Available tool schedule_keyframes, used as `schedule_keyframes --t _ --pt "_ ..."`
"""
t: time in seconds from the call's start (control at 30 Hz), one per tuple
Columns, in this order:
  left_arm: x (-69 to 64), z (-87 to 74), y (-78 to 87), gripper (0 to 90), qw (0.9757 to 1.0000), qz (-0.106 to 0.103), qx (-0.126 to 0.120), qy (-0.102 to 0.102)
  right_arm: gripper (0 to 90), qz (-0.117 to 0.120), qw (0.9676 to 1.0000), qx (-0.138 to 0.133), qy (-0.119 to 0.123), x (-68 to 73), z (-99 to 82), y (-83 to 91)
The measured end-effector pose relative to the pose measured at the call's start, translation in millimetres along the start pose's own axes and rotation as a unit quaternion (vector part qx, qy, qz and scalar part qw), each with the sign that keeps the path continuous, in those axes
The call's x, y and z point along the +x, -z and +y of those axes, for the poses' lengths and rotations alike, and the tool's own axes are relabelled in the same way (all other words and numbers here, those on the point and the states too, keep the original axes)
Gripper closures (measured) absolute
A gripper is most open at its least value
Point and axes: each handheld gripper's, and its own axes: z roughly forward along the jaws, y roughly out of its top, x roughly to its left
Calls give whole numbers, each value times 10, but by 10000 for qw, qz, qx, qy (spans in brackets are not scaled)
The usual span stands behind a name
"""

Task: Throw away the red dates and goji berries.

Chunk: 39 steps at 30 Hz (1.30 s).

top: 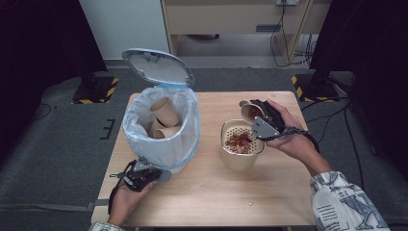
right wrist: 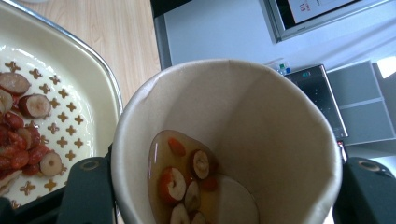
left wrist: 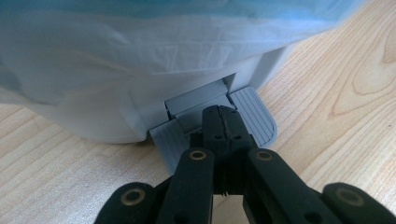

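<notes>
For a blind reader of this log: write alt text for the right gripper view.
A tilted paper cup, held between the right gripper's black jaws, holds amber liquid with sliced red dates pooled at its lower side. At left is a cream strainer tray with cross-shaped holes, carrying more date pieces, on a wooden table.

The table (top: 211, 192) is pale wood with visible grain; the bin (top: 161, 127) is white with a light blue liner and a ribbed grey pedal (left wrist: 252, 116). The paper cup (right wrist: 229, 140) is beige, holding amber liquid and red fruit slices (right wrist: 184, 179). The cream strainer (right wrist: 79, 121) has cross-shaped holes; the sleeve (top: 344, 202) is white with dark print.
</notes>
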Motion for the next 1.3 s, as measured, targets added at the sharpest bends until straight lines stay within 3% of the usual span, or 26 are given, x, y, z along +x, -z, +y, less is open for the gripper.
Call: schedule_keyframes --t 0.2,0.9,1.3 --pt "-1 0 0 900 10000 6 -1 -3 337 -37 9997 37 219 39 40 8" --pt "-2 0 0 900 10000 11 -3 -6 337 -49 9989 99 456 80 87 0" --pt "-2 0 -1 900 10000 11 -3 -6 337 -123 9947 230 996 88 141 23"
